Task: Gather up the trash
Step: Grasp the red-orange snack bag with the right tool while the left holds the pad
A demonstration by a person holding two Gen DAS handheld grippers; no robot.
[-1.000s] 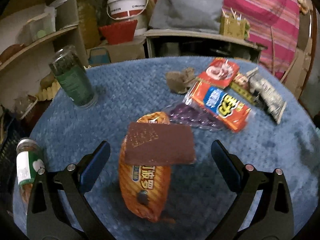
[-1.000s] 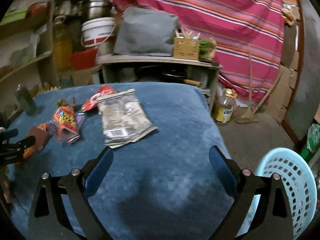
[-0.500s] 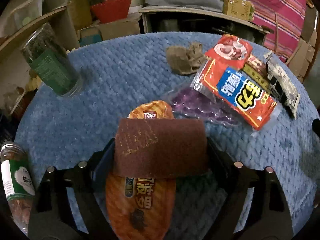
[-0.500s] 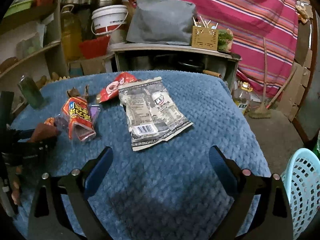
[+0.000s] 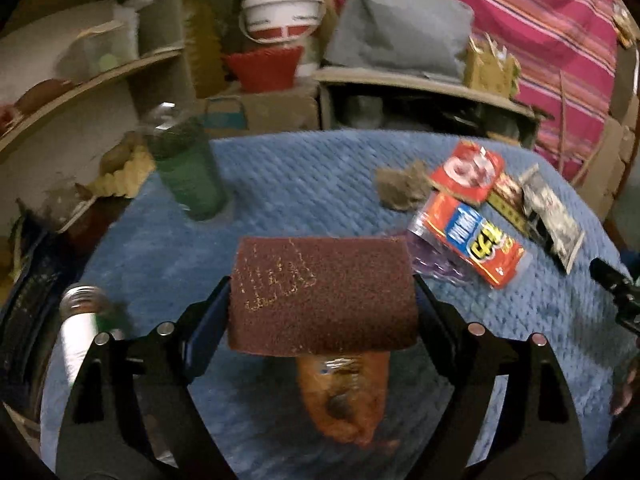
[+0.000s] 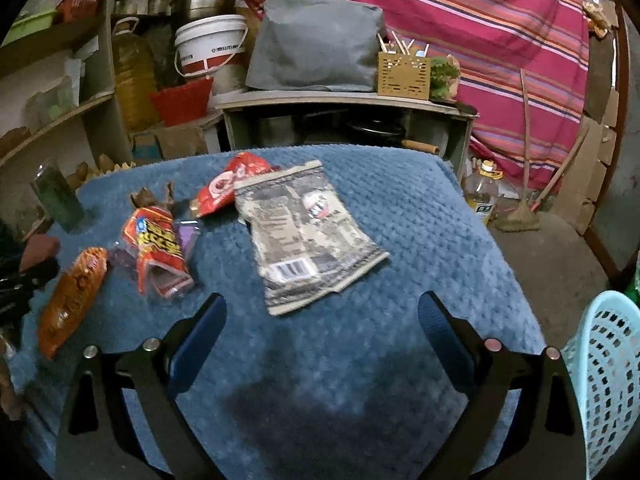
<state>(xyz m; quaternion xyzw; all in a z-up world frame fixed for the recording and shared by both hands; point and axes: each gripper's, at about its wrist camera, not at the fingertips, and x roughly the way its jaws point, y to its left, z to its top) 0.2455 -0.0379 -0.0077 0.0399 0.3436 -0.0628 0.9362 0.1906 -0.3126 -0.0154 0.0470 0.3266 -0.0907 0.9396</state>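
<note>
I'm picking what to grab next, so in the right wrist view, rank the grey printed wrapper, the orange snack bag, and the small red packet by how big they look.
1. grey printed wrapper, clearly largest.
2. orange snack bag.
3. small red packet, though it lies farthest away and partly under the grey wrapper, so its true size is unsure.

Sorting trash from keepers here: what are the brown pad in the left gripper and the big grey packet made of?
Brown pad: coarse, matte abrasive fibre, likely a scouring pad. Grey packet: thin crinkled printed plastic film, slightly glossy, barcode showing.
</note>
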